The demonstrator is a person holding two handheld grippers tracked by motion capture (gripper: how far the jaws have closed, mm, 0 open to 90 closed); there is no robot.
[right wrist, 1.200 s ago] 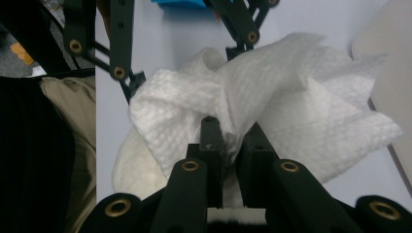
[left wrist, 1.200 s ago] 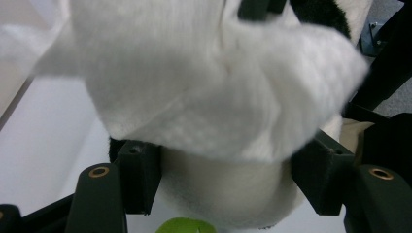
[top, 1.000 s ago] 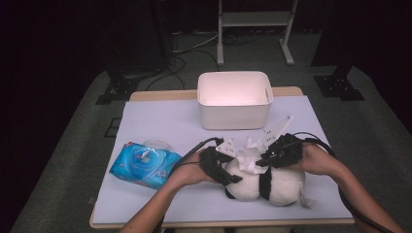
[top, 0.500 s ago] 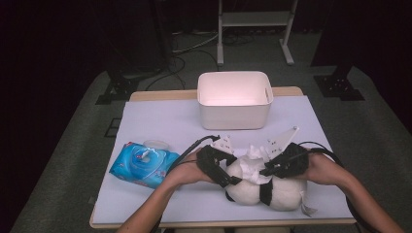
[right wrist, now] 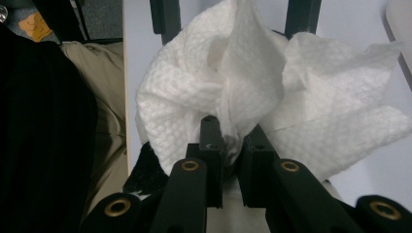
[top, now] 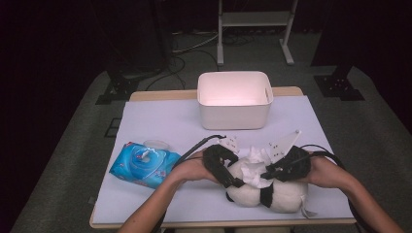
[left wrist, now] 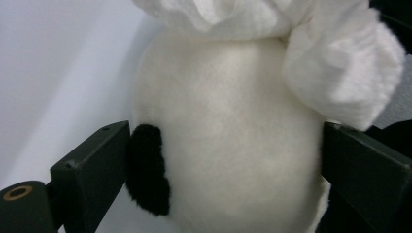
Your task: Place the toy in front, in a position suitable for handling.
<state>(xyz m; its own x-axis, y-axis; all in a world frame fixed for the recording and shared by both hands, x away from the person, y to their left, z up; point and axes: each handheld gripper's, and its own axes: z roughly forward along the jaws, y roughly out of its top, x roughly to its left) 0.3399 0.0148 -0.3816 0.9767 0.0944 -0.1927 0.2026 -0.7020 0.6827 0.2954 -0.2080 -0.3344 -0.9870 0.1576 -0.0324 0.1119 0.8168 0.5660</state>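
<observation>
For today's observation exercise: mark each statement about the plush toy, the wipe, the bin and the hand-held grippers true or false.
1. The right hand-held gripper pinches a white wipe. True.
2. The plush toy lies inside the white bin. False: it lies on the table.
3. The left hand-held gripper has its jaws on either side of the plush toy's body. True.
4. The blue wipes pack sits right of the toy. False: left.

In the high view, the plush toy (top: pixel 272 194) at lower centre is partly covered by the white wipe (top: pixel 253 171) and both grippers. In the left gripper view the toy's top and bottom run off the frame. In the right gripper view the wipe hides most of the toy beneath.
</observation>
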